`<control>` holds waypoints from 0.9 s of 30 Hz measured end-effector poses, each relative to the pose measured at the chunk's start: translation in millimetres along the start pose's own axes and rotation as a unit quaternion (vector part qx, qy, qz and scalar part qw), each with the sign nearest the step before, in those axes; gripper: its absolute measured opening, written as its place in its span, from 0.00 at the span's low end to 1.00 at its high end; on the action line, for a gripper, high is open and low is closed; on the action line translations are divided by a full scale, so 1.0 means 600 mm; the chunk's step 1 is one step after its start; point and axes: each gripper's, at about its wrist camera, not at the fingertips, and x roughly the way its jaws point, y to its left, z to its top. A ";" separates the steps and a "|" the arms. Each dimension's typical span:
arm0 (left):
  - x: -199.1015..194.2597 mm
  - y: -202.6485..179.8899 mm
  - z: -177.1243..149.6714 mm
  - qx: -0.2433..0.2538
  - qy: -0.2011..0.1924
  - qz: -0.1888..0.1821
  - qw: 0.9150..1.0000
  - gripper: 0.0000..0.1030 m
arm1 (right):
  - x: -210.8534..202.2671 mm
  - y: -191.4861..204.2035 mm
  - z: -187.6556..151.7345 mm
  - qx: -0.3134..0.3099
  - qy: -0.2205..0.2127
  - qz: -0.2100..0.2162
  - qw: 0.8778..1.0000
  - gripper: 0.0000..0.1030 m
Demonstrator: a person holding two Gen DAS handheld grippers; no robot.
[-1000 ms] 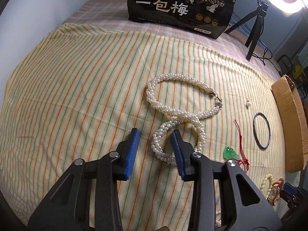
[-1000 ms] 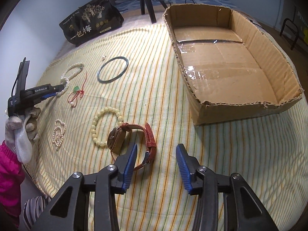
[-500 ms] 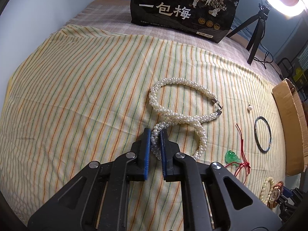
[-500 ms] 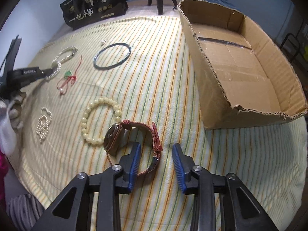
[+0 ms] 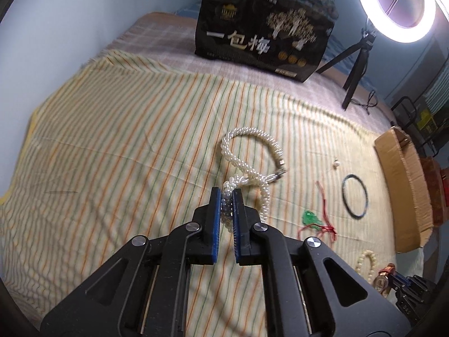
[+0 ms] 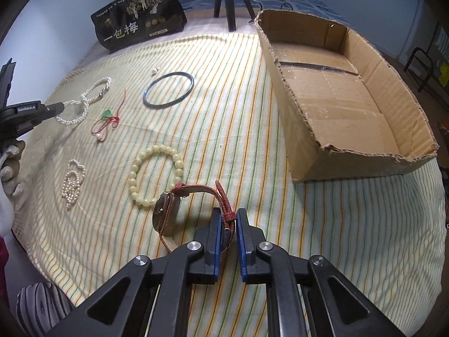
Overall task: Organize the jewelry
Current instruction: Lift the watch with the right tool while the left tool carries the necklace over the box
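Note:
My left gripper (image 5: 227, 196) is shut on the near loop of a thick white pearl necklace (image 5: 252, 151) and holds that end lifted off the striped cloth. The necklace also shows in the right wrist view (image 6: 84, 101). My right gripper (image 6: 228, 219) is shut on the red strap of a wristwatch (image 6: 168, 213), whose dial stands on edge to the left. An open cardboard box (image 6: 350, 106) lies to the right.
On the cloth lie a dark bangle (image 6: 168, 90), a green pendant on red cord (image 6: 108, 118), a cream bead bracelet (image 6: 155, 174), a small pearl strand (image 6: 73, 182) and a loose pearl (image 6: 155, 70). A black bag (image 5: 263, 28) and ring light tripod (image 5: 356, 64) stand behind.
Both grippers have closed: the left on the pearl necklace, which it has lifted, the right on the watch strap.

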 end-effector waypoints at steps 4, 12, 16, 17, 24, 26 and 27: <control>-0.032 0.006 -0.001 -0.011 -0.007 -0.020 1.000 0.05 | -0.027 -0.005 -0.005 0.004 -0.015 0.001 1.000 0.08; -0.098 0.013 0.007 -0.032 -0.027 -0.051 0.998 0.05 | -0.101 -0.015 -0.015 0.008 -0.055 -0.002 0.998 0.07; -0.135 0.004 0.018 -0.024 -0.044 -0.061 0.997 0.05 | -0.133 -0.023 -0.019 0.011 -0.075 -0.005 0.997 0.08; -0.142 0.002 0.022 -0.024 -0.047 -0.064 0.997 0.05 | -0.143 -0.026 -0.021 0.013 -0.080 -0.004 0.997 0.08; -0.191 -0.035 0.043 -0.009 -0.067 -0.089 0.994 0.05 | -0.186 -0.043 -0.017 0.020 -0.105 -0.006 0.994 0.08; -0.205 -0.054 0.048 0.000 -0.072 -0.098 0.993 0.05 | -0.198 -0.050 -0.018 0.023 -0.113 -0.007 0.993 0.08; -0.211 -0.063 0.050 0.004 -0.075 -0.102 0.992 0.05 | -0.205 -0.054 -0.016 0.025 -0.117 -0.008 0.993 0.08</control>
